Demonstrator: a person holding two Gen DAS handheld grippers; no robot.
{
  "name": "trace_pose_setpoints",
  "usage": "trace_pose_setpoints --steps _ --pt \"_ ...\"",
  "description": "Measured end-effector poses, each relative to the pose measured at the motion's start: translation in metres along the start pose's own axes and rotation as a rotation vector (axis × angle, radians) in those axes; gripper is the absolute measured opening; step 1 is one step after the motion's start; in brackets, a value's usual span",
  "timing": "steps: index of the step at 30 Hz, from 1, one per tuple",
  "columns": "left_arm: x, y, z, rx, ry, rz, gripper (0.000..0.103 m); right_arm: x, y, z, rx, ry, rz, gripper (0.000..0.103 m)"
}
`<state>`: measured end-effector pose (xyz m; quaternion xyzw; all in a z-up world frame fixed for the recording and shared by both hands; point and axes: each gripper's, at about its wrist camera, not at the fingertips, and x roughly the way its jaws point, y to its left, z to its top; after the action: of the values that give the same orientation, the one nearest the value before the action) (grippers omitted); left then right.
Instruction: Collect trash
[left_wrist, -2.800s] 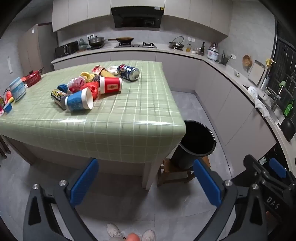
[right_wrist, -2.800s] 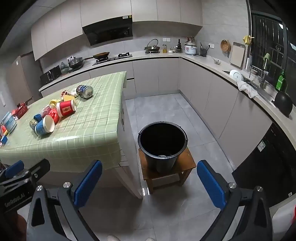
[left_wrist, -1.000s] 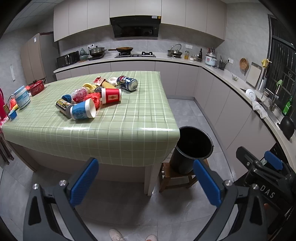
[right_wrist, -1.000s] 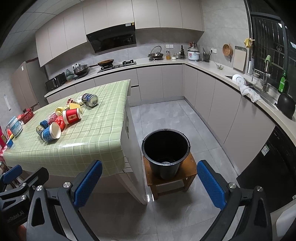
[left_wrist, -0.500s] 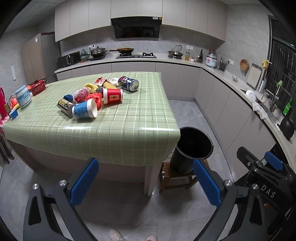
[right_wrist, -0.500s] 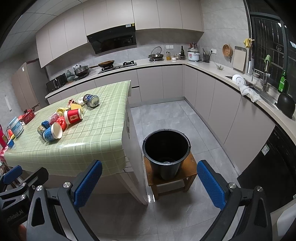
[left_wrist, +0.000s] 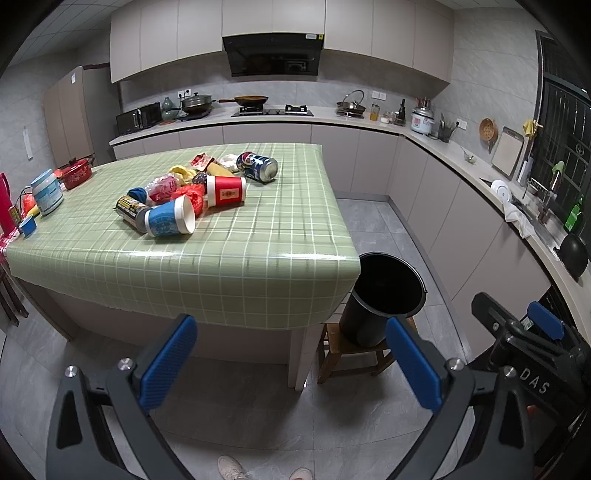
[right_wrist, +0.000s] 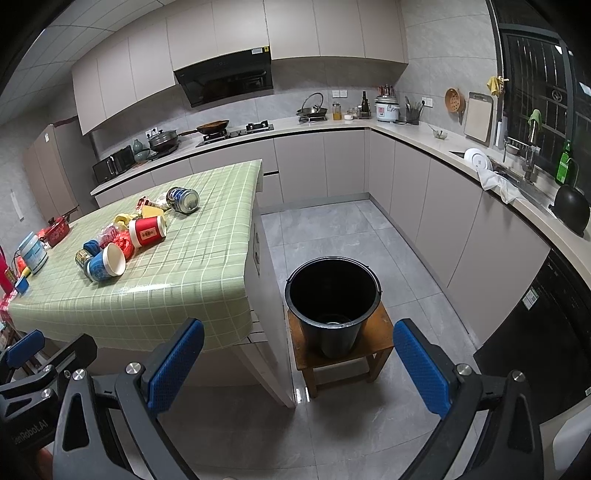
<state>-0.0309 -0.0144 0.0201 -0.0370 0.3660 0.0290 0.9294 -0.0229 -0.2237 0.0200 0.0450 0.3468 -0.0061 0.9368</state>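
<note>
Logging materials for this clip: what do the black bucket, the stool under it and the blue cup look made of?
Black bucket: likely plastic, smooth with a dull sheen and a thin moulded rim.
Stool: wood, brown with plain square legs.
Blue cup: probably paper, with a printed wall, white inside and a rolled lip.

A rice cooker (right_wrist: 387, 108) and wok (left_wrist: 251, 99) sit on the kitchen counter (right_wrist: 413, 133).
</note>
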Motion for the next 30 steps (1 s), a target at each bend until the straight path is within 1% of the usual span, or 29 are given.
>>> trace_pose_setpoints --steps 19,30 --pt "0.001 0.005 0.000 -0.005 0.006 0.006 0.103 0.003 0.000 0.002 -0.005 0.010 0.007 0.103" --pt "0.013 0.014 0.006 -0.029 0.014 0.035 0.103 0.018 0.007 0.007 -0.032 0.013 0.032 0.103"
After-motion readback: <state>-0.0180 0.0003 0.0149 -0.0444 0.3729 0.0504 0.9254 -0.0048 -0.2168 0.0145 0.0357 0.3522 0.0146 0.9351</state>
